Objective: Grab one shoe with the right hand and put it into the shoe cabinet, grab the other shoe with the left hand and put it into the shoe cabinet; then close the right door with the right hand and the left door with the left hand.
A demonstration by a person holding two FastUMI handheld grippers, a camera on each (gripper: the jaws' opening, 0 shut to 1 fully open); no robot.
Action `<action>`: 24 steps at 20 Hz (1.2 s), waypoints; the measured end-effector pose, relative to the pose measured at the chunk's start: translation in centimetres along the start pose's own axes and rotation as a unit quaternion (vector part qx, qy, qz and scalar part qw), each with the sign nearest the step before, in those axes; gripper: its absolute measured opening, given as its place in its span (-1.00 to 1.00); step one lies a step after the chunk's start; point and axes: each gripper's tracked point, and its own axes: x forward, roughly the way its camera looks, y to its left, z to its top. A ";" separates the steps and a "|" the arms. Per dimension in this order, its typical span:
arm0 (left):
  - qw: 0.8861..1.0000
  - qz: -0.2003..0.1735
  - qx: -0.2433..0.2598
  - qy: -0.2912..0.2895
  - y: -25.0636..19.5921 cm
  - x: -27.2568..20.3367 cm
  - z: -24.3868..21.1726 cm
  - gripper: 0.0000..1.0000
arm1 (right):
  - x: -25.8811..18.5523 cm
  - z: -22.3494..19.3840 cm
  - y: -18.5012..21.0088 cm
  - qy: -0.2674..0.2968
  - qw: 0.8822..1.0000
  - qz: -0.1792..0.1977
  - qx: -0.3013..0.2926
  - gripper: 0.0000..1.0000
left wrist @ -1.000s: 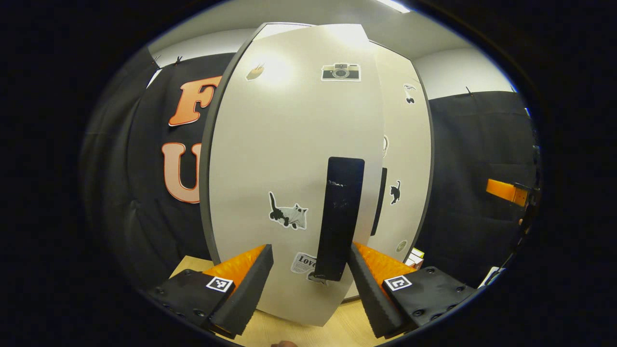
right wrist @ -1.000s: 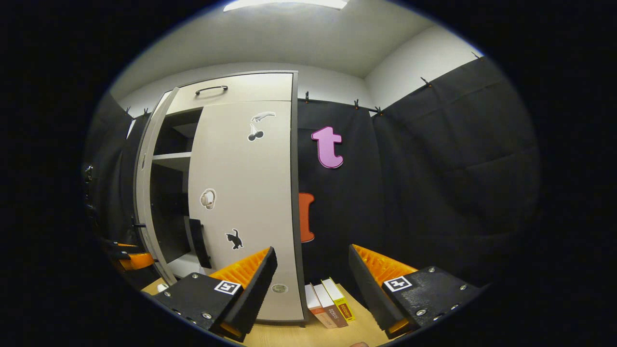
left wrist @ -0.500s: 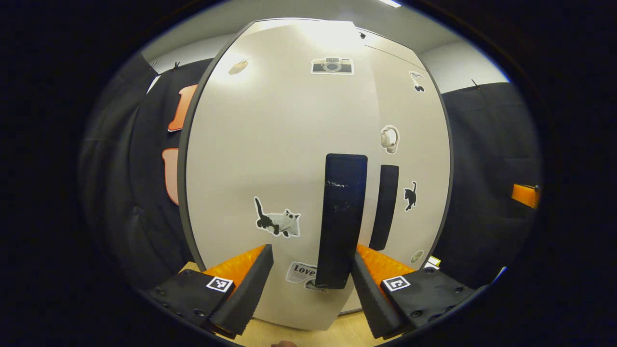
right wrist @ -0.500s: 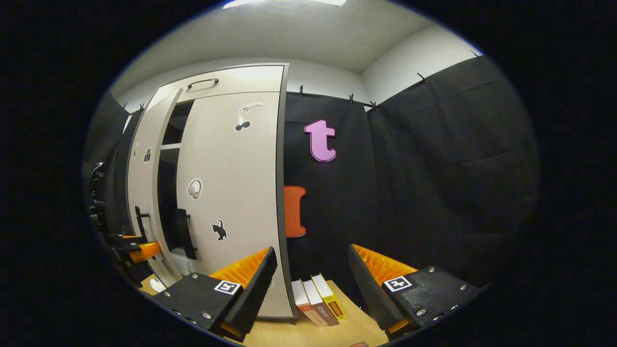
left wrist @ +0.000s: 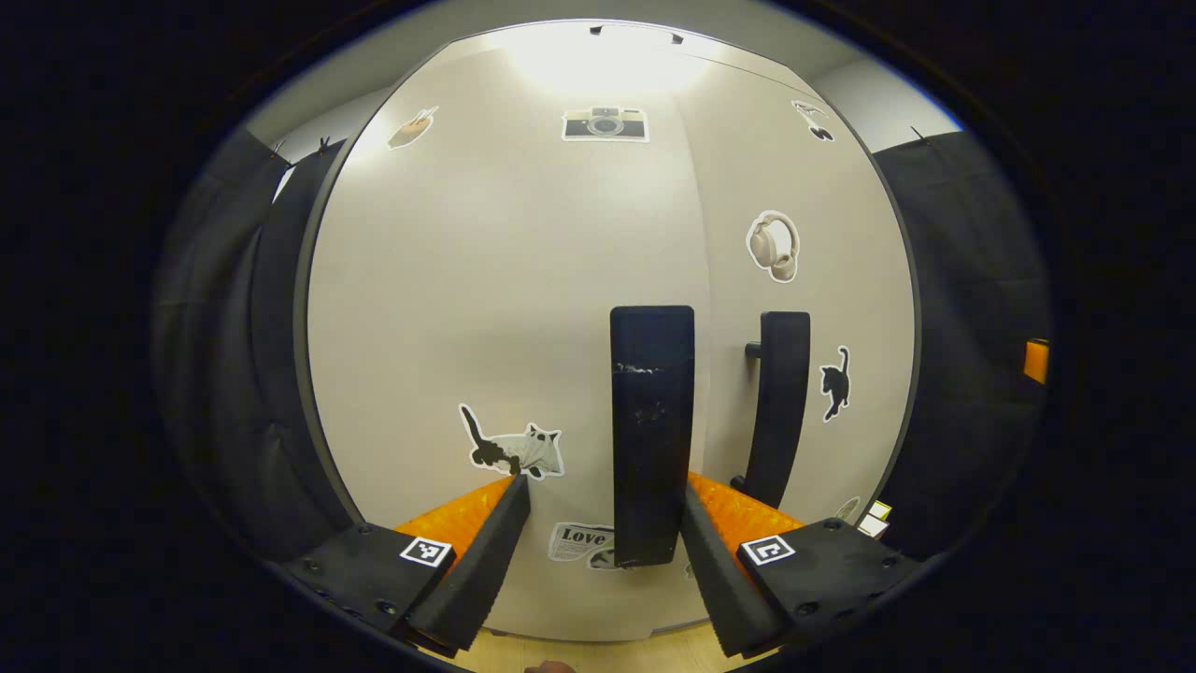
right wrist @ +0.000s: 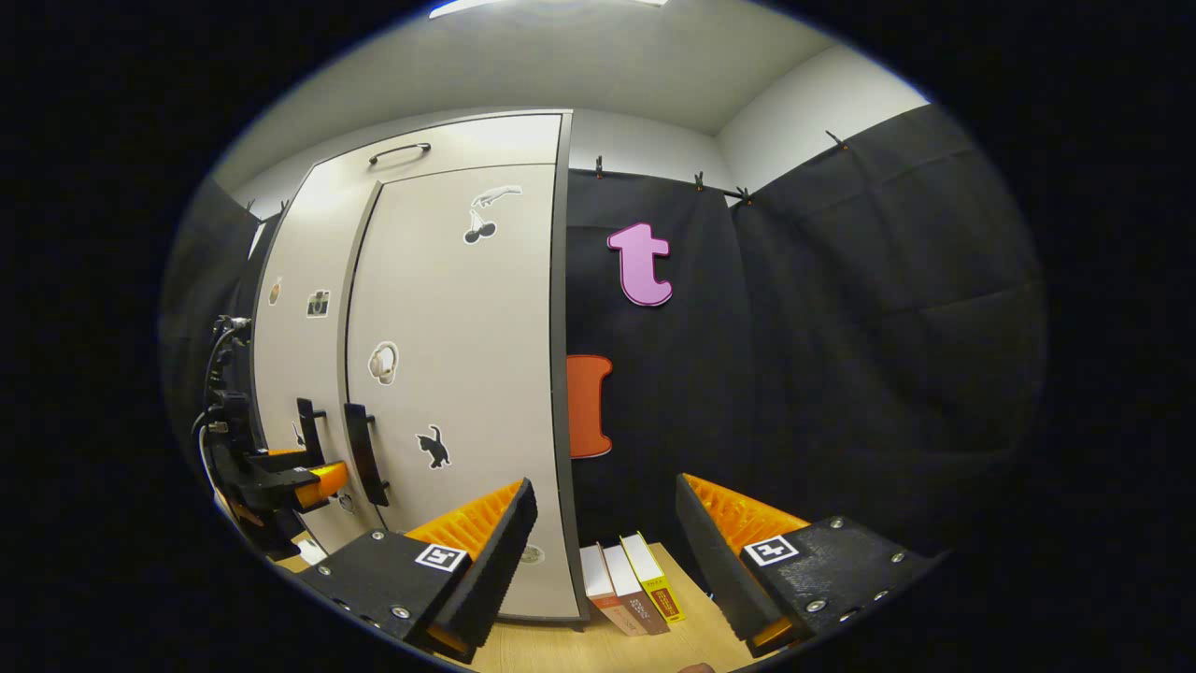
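Black cloth backs the cabinet [right wrist: 448,374]; left hand-held gripper [left wrist: 603,551], jaws spread, straddles the left door's handle [left wrist: 651,430] to press it flush; right hand-held gripper [right wrist: 603,561] gapes idle.

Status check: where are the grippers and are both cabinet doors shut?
Left gripper open, jaws straddling left door handle. Right gripper open, holding nothing, off to the cabinet's right. Left door and right door look flush. Nothing in the way.
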 end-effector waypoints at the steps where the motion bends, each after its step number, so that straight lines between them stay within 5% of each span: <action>1: 1.000 0.001 0.004 0.003 -0.1 0.0 0.4 0.93 | 0.2 0.6 0.4 0.000 1.000 0.005 -0.002 0.85; 8: 0.999 -0.010 0.016 -0.028 -0.2 -7.6 7.9 0.93 | -0.6 7.0 3.3 -0.034 0.998 0.052 -0.017 0.84; 17: 0.992 0.049 -0.003 -0.115 9.2 -20.2 19.2 0.94 | -3.3 13.6 3.9 -0.076 0.995 0.066 -0.011 0.84; 24: 0.975 0.125 -0.018 -0.181 16.5 -28.0 24.2 0.95 | -4.4 16.5 4.1 -0.096 0.992 0.077 -0.012 0.84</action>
